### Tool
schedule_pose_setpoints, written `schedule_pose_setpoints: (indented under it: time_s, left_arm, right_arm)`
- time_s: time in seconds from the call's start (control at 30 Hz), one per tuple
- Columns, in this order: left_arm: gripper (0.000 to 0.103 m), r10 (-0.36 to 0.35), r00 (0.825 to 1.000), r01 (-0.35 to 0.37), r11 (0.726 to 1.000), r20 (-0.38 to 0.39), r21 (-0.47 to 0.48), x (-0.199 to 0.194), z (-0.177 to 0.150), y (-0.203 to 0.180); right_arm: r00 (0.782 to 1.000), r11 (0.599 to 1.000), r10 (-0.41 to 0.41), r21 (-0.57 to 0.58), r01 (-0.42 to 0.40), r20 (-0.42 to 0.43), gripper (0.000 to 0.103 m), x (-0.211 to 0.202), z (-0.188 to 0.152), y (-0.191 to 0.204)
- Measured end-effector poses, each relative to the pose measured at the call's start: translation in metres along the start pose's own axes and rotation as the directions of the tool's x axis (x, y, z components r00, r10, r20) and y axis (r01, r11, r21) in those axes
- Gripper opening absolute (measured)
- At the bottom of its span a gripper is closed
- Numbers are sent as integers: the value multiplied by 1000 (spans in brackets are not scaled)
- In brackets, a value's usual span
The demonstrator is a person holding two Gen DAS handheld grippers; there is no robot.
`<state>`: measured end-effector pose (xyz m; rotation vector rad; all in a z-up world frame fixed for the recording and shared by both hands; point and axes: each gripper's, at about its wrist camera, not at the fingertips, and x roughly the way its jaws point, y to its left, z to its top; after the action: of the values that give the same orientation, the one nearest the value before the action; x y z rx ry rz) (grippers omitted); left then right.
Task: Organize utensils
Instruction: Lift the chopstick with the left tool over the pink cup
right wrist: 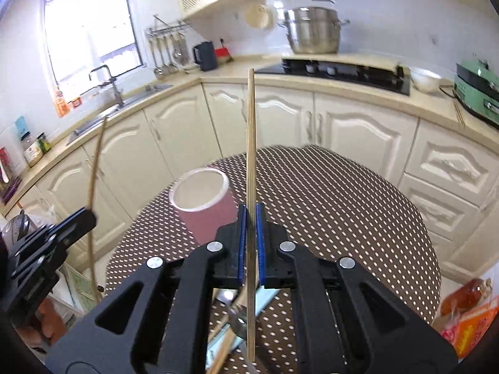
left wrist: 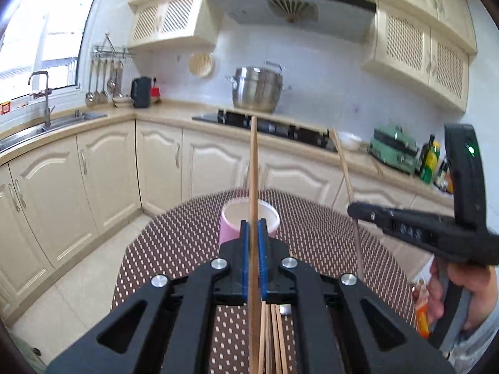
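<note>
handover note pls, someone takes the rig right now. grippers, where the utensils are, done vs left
Left gripper: shut on one wooden chopstick, held upright above the table.
Right gripper: shut on a second chopstick, also upright.
Pink cup: upright on the polka-dot tablecloth, ahead of both grippers; looks empty.
More chopsticks and a metal spoon lie on the table below the grippers.
Done: both chopsticks lifted.
Left: probably drop both into the cup, then the rest.
</note>
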<state>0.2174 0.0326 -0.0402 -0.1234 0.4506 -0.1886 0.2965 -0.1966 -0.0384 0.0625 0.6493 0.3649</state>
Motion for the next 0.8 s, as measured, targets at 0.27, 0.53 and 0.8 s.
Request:
schedule_pose_setpoints:
  time_s: [0.27, 0.53, 0.8]
  left_arm:
    - [6, 2, 997, -1, 1000, 71, -8, 20, 25, 9]
    - [5, -54, 982, 71, 994, 180, -87, 37, 56, 16]
    - [6, -69, 952, 119, 981, 298, -154, 57, 73, 13]
  right_arm:
    - [993, 997, 79, -29, -77, 82, 7, -4, 16, 28]
    - [978, 994, 111, -15, -110, 176, 7, -1, 46, 26]
    - [949, 993, 113, 9, -121, 294, 7, -5, 65, 18]
